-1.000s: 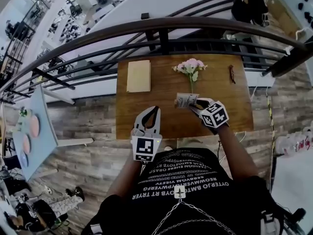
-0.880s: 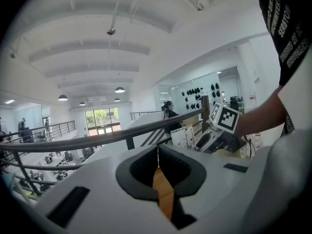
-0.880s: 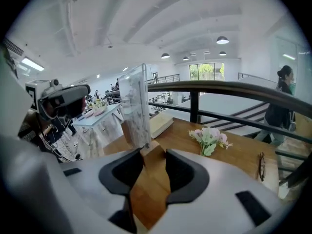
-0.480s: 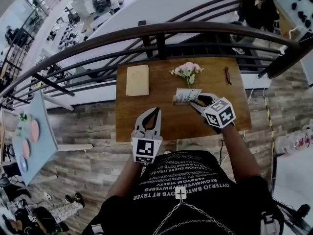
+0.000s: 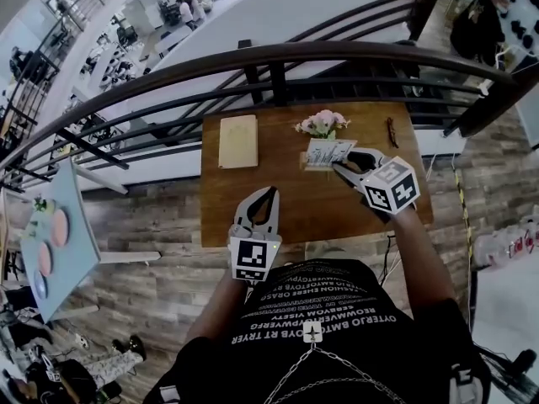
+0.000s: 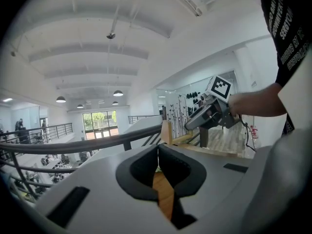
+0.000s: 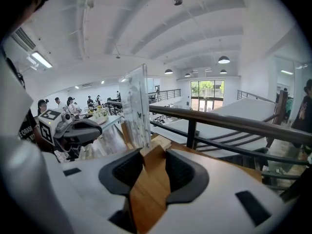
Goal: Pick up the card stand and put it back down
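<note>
The card stand (image 5: 327,152) is a clear upright sheet with a printed card in a small wooden base. It is over the far right part of the wooden table (image 5: 253,200), just in front of the flowers. My right gripper (image 5: 347,165) is shut on the base from the right. In the right gripper view the clear sheet (image 7: 134,106) stands just past the jaws, with the wooden base (image 7: 156,152) between the pads. My left gripper (image 5: 268,194) hovers at the table's near edge, shut with nothing in it, and its pads (image 6: 146,165) meet at the tip.
A pink flower bunch (image 5: 322,123) lies right behind the stand. A tan notebook (image 5: 237,140) lies at the far left of the table, and a small dark object (image 5: 392,131) at the far right. A dark metal railing (image 5: 278,57) runs along the table's far side.
My right gripper has carried the card stand away from me toward the flowers, and the sheet now stands more upright. The left gripper has barely moved.
</note>
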A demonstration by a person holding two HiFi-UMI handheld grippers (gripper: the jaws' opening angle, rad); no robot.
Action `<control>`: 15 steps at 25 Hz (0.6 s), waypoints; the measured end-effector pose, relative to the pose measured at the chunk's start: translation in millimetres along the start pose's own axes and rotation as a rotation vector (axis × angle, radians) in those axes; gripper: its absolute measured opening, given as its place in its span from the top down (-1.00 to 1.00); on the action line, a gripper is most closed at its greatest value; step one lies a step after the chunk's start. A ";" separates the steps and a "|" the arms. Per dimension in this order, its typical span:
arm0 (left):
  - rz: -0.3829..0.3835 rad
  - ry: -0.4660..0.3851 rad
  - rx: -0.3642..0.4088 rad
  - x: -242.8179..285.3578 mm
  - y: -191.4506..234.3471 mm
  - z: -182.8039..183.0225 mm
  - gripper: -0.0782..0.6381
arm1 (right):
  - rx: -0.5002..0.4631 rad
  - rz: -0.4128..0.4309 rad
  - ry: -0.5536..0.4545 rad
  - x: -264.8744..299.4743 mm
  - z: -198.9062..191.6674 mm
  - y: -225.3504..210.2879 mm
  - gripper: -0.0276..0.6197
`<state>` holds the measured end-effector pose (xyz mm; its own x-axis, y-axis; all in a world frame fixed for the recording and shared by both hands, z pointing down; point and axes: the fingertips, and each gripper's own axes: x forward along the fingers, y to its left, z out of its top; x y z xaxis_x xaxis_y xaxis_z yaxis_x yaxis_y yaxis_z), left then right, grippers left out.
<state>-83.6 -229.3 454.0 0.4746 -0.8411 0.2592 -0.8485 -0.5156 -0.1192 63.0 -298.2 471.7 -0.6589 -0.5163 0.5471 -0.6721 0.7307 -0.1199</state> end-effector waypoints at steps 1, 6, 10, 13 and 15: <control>-0.001 0.000 0.000 0.1 0.7 -0.4 0.70 | -0.003 -0.001 -0.005 -1.3 4.1 -0.5 0.43; -0.005 0.000 -0.006 -0.4 3.5 -1.6 0.70 | -0.011 -0.016 -0.026 -11.1 25.0 -3.2 0.43; -0.006 -0.003 -0.013 0.3 4.7 -2.0 0.70 | -0.019 -0.015 -0.035 -17.0 37.4 -2.9 0.43; -0.009 -0.007 -0.018 1.4 4.2 -1.7 0.70 | -0.018 -0.019 -0.042 -19.5 44.2 -3.9 0.43; -0.010 -0.007 -0.023 2.0 3.0 -3.2 0.70 | -0.018 -0.027 -0.042 -19.7 44.1 -5.5 0.43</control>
<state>-85.9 -232.0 457.2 0.4845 -0.8374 0.2531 -0.8490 -0.5198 -0.0945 64.8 -311.8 425.0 -0.6542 -0.5541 0.5148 -0.6840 0.7238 -0.0902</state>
